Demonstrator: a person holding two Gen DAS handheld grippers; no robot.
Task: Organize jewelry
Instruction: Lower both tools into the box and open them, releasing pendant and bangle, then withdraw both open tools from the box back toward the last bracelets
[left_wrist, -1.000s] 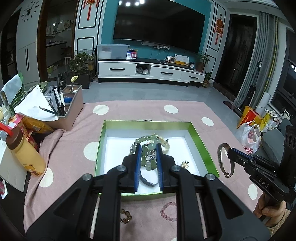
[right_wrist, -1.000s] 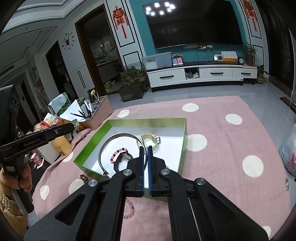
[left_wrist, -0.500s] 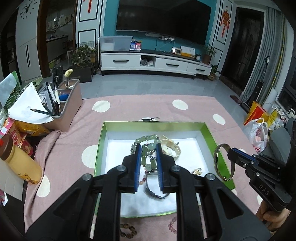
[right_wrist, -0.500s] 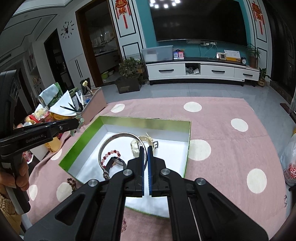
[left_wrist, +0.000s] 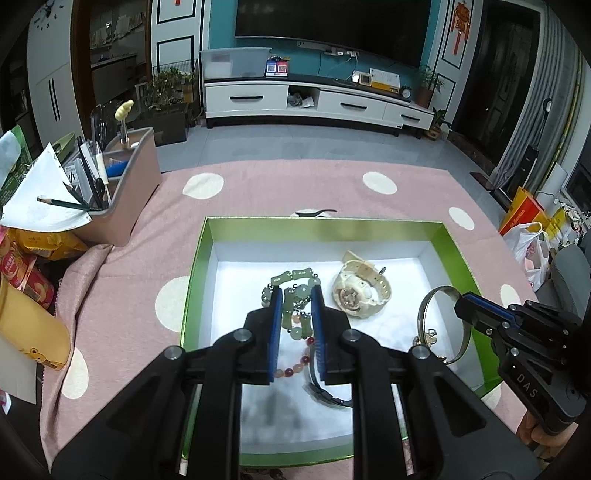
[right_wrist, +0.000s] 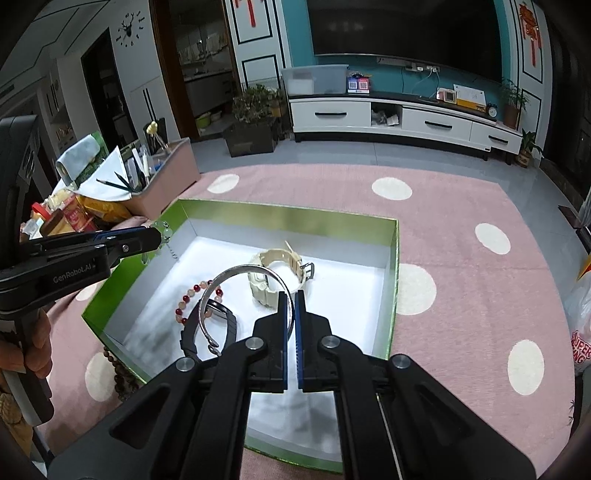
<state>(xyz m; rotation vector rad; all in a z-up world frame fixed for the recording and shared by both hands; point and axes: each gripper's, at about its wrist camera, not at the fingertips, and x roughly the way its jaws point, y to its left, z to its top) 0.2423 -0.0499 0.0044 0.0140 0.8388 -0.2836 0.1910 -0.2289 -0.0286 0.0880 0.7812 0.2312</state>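
Left wrist view: left jaws gripped jade bracelet (left_wrist: 295, 295), right jaws gripped bangle (right_wrist: 240, 288), both above box (left_wrist: 207, 258); beads (right_wrist: 122, 373) remained outside.

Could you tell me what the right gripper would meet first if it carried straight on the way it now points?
Probably the box's white floor, just short of the cream watch. The right gripper is shut on a silver bangle, which hangs toward the floor and might touch first; depth is unclear.

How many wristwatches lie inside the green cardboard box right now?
2. A cream plastic wristwatch lies toward the far wall of the green cardboard box; a black strap watch lies nearer the camera, to its left. Part of the floor is hidden, so more is possible.
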